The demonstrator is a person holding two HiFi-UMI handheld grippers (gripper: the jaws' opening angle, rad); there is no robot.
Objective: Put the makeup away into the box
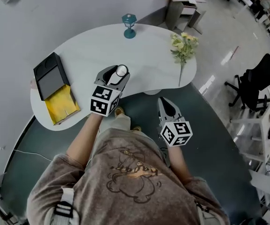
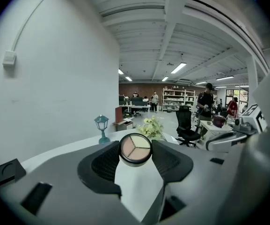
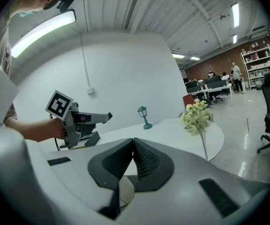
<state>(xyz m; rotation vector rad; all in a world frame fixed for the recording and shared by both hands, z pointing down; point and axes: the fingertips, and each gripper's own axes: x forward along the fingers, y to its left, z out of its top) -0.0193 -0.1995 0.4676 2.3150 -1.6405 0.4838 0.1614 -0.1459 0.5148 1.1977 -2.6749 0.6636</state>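
Observation:
A round makeup compact (image 2: 135,149) with three powder shades sits between the jaws of my left gripper (image 2: 135,159), which is shut on it. In the head view the compact (image 1: 121,70) and left gripper (image 1: 115,75) hover above the near middle of the white table (image 1: 88,46). The box (image 1: 51,77) lies at the table's left end, its black lid open and its yellow inside (image 1: 62,106) showing. My right gripper (image 1: 163,101) is shut with nothing in it, off the table's near edge over the floor; its jaw tips meet in the right gripper view (image 3: 134,142).
A small teal lamp (image 1: 129,25) stands at the table's far edge. A sprig of pale flowers (image 1: 183,47) lies at the right end. A black office chair (image 1: 259,81) and shelving stand on the floor to the right. People stand far off in the room (image 2: 206,102).

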